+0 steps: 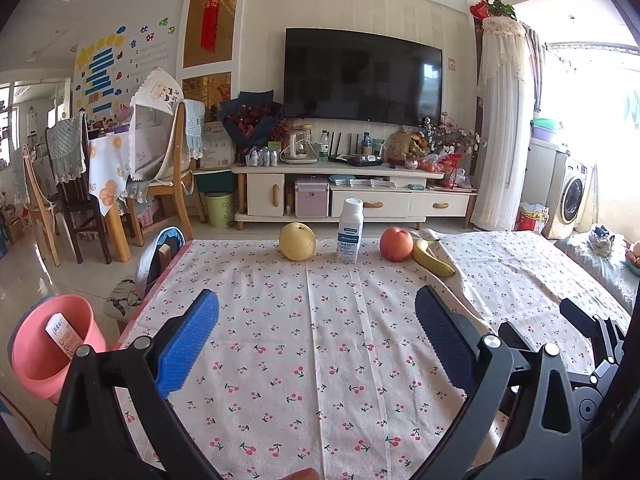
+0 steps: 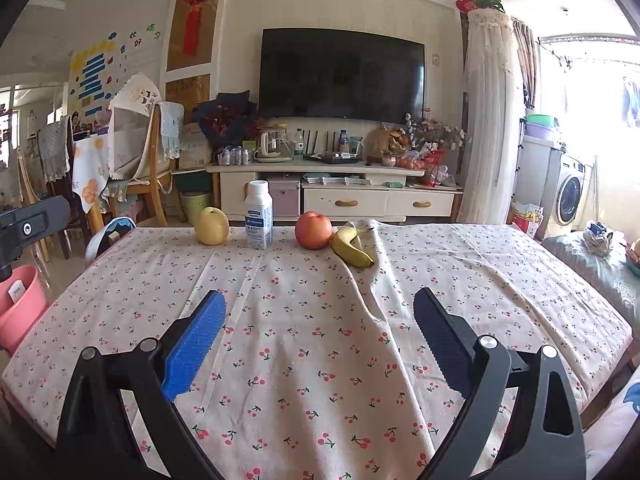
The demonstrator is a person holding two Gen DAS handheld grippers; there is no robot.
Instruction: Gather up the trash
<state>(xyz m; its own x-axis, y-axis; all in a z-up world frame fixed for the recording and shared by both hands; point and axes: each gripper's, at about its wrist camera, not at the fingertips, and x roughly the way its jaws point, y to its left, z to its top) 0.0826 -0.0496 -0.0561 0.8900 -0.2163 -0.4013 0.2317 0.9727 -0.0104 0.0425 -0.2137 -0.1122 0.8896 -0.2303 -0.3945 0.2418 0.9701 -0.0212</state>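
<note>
1. The white plastic bottle with the blue label [image 1: 350,231] stood upright at the far edge of the worktop [image 1: 320,360], between a yellow pear [image 1: 297,241] and a red apple [image 1: 396,244]. It looked like the only trash there.
2. A yellow banana [image 1: 432,258] lay just beside the apple, on a ridge in the cherry-print tablecloth [image 2: 320,340].
3. The left gripper [image 1: 316,340] hovered low at the near side, fingers spread wide and holding nothing.
4. Same story for the right gripper [image 2: 320,340]: fingers apart, empty, well short of the bottle.
5. The pink plastic bin [image 1: 52,344] waited on the floor off the worktop's left side, a paper scrap [image 1: 64,334] already inside.
6. My call: go straight in, close around the bottle's middle, and keep clear of the fruit on either side.
</note>
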